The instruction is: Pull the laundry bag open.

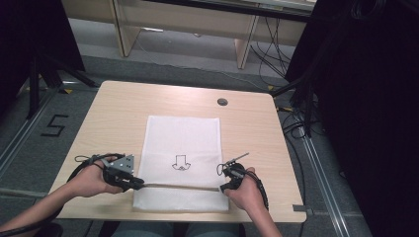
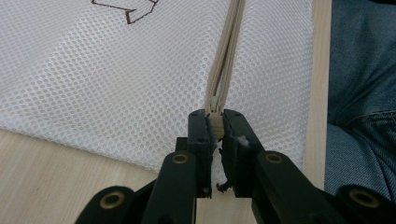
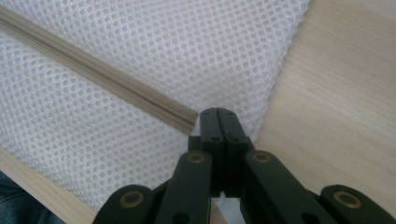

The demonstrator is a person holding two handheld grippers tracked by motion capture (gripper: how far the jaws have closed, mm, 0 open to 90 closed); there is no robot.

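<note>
Mesh laundry bag point(image 1: 182, 148), white and flat, is laid on the tabletop point(image 1: 113, 113) near the middle of its near edge, with one short end almost at that edge. A small arrow-shaped outline point(image 1: 181, 163) is printed on its upper face. A beige zipper point(image 1: 180, 186) is run across the bag close to its near end, from one long side to the other.

The left gripper point(image 1: 140, 182) is held at the left end of the zipper, near the bag's left side. In the left gripper view its jaws are seen drawn narrow and clamped on the zipper slider point(image 2: 215, 120), a scrap of white mesh being caught between them as well; the two rows of teeth are seen parted just beyond the slider.

The right gripper point(image 1: 222, 186) is held at the right end of the zipper, near the bag's right side. In the right gripper view its jaws are seen pressed fully together, their tips set at the end of the zipper tape point(image 3: 100, 77); a little white mesh is seen below the joint, but whether fabric is actually pinched cannot be told.

A round grommet point(image 1: 222, 101) is set in the tabletop towards the far right corner.
</note>
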